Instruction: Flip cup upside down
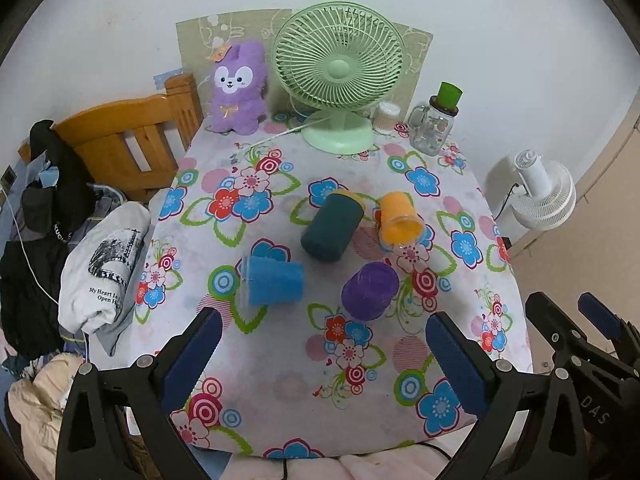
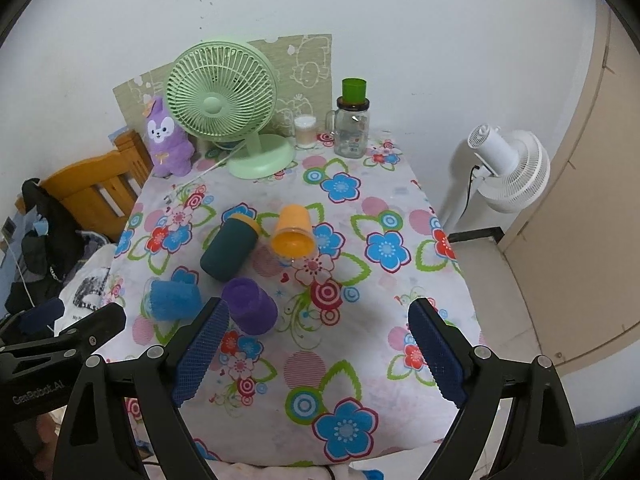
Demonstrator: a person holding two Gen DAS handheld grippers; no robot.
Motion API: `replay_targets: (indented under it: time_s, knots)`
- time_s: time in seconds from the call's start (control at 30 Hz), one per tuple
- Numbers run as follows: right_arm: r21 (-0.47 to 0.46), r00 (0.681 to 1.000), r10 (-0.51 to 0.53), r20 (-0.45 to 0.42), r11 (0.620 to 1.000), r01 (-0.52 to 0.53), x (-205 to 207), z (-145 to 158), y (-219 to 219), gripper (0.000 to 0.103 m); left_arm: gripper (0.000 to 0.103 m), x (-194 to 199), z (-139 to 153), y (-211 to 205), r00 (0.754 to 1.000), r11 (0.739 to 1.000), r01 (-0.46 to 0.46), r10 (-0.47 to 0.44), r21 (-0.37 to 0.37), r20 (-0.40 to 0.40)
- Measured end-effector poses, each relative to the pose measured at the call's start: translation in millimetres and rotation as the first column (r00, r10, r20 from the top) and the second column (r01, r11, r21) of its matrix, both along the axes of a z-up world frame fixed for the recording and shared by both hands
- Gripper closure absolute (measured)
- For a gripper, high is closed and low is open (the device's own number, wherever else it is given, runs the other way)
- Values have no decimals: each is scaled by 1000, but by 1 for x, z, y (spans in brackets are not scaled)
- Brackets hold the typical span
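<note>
Both tongs, left (image 1: 323, 338) and right (image 2: 318, 330), hang wide open and empty above the near desk edge. We judge nothing started: the purple plastic cup (image 1: 370, 290) lies on its side nearest; next we close in on it.

Four cups on their sides on floral tablecloth (image 2: 400, 308), right gripper (image 2: 320, 344) fingers spread, empty

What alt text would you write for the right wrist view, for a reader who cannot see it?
Four cups lie on their sides on a flowered tablecloth: blue cup, purple cup, dark teal cup, orange cup. The right hand-held gripper is open and empty in front of them. A green fan stands behind.
</note>
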State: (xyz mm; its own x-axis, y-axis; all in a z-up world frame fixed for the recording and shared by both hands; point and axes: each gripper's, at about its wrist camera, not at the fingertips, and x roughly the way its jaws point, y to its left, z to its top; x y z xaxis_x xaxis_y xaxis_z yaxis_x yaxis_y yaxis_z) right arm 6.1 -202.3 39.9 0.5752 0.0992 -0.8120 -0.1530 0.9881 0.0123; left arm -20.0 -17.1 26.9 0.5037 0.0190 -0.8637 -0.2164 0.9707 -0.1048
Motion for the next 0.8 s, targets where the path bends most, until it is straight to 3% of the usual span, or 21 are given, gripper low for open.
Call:
replay_targets:
  time_s: [0.8]
  knots:
    - [-5, 1000, 7, -21, 1000, -7, 4, -3, 5, 10, 0, 3, -2, -1, 1000, 1000, 6, -6, -8, -7]
